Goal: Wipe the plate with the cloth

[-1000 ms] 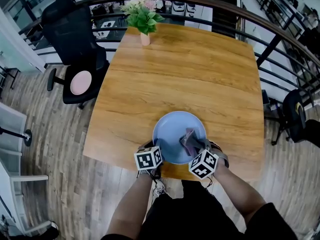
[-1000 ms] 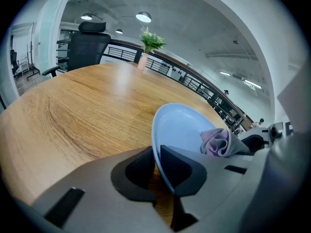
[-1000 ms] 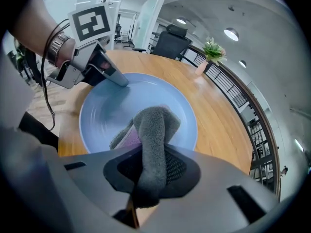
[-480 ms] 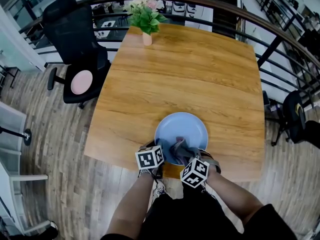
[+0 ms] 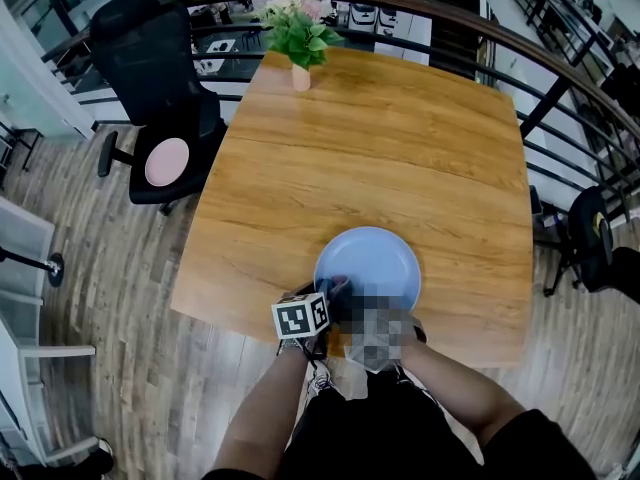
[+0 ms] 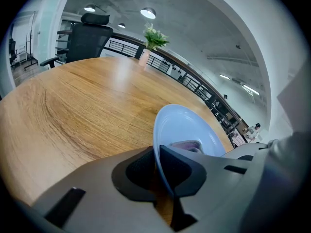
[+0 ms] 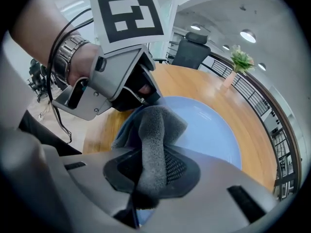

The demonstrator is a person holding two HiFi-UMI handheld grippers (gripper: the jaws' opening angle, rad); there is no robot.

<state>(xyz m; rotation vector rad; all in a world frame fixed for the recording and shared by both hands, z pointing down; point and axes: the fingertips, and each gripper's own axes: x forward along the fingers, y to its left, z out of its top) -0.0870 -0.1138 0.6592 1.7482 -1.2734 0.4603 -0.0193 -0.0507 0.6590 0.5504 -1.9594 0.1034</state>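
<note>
Left gripper [image 6: 160, 171]: its jaws had just been closing and pinched the near rim of the pale-blue round plate [image 6: 187, 125], which ran edge-on between the two dark pads.
Left gripper's place: at the plate's near-left edge in the head view [image 5: 330, 293], its marker cube facing up; in the right gripper view its grey body [image 7: 145, 93] sat just beyond the cloth.
Right gripper [image 7: 150, 174]: pressed together on a grey fuzzy cloth [image 7: 156, 127], a thick fold of it standing up between the pads.
Cloth's place: it draped from the right gripper's jaws onto the near part of the plate's inner face, close to the left gripper's tips; a pinkish part of it [image 6: 187, 144] showed in the left gripper view.
Plate's place: on the light wooden table [image 5: 370, 158], close to its near edge [image 5: 368, 260], directly in front of the person.
Left wrist: a metal watch band [image 7: 68, 57] and dark cables ran along it.
Far table edge: a green plant in a small pink pot [image 5: 298, 33] stood there, well apart from the plate.
Beside the table: a black office chair [image 5: 150, 68] with a round pink cushion [image 5: 166, 162] stood to the left on the wood-plank floor [image 5: 100, 298].
Behind: a dark curved railing [image 5: 560, 78].
</note>
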